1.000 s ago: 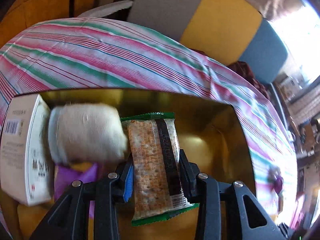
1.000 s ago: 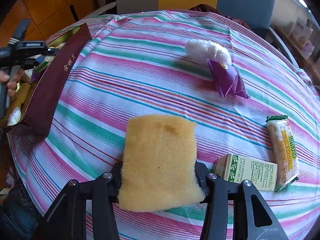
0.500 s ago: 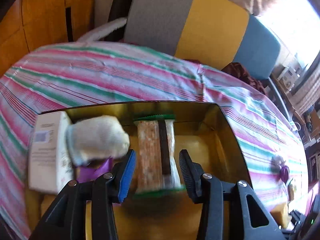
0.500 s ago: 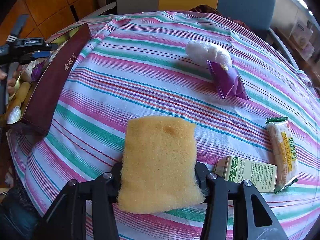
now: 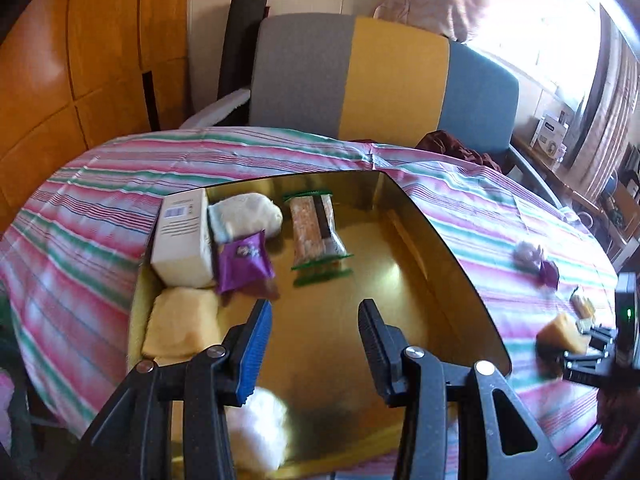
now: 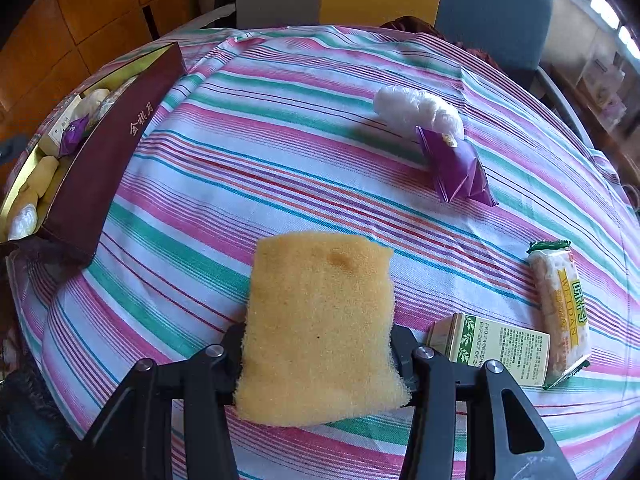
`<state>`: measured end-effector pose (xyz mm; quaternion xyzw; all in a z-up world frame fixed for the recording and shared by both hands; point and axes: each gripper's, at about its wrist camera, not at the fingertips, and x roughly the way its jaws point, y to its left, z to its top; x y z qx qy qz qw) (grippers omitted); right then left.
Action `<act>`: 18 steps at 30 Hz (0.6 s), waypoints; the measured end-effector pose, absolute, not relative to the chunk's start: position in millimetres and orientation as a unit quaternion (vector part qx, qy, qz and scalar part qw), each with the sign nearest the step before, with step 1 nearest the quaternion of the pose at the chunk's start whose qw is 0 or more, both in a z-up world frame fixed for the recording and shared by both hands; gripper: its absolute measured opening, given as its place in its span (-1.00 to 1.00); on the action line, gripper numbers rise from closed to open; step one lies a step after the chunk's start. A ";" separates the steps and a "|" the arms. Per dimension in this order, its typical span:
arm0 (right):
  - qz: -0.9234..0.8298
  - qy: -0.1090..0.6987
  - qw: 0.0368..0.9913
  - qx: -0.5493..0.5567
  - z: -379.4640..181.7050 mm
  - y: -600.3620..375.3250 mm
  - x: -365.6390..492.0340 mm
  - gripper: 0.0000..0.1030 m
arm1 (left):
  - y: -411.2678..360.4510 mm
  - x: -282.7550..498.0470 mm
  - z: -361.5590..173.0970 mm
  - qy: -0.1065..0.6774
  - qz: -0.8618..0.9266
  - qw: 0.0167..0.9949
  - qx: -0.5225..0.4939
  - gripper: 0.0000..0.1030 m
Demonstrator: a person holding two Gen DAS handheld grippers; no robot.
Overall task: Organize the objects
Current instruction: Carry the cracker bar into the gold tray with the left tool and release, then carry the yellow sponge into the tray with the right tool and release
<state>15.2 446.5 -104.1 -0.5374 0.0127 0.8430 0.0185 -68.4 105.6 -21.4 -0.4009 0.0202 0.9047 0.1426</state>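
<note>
My left gripper is open and empty above the gold-lined box. In the box lie a cracker packet, a white carton, a white bundle, a purple packet and a yellow sponge. My right gripper is shut on a yellow sponge, held above the striped tablecloth. The box shows at the left in the right wrist view, its maroon wall facing me.
On the cloth lie a white plastic bundle, a purple packet, a cracker packet and a green-printed carton. A white lump sits at the box's near end. A grey, yellow and blue chair stands behind the table.
My left gripper let go of the cracker packet, which now lies in the box, and has pulled back and up. My right gripper still holds the sponge, nearly unmoved.
</note>
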 end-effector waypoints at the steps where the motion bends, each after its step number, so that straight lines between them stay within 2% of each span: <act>1: 0.844 0.011 0.019 -0.537 -104.2 445.9 15.4 -0.03 | 105.0 -64.9 -21.6 0.024 0.905 0.143 -0.399 -0.13; 18: 0.850 -0.003 0.024 -0.526 -105.1 440.1 16.9 -0.03 | 105.0 -47.1 -39.3 0.028 0.898 0.156 -0.410 -0.13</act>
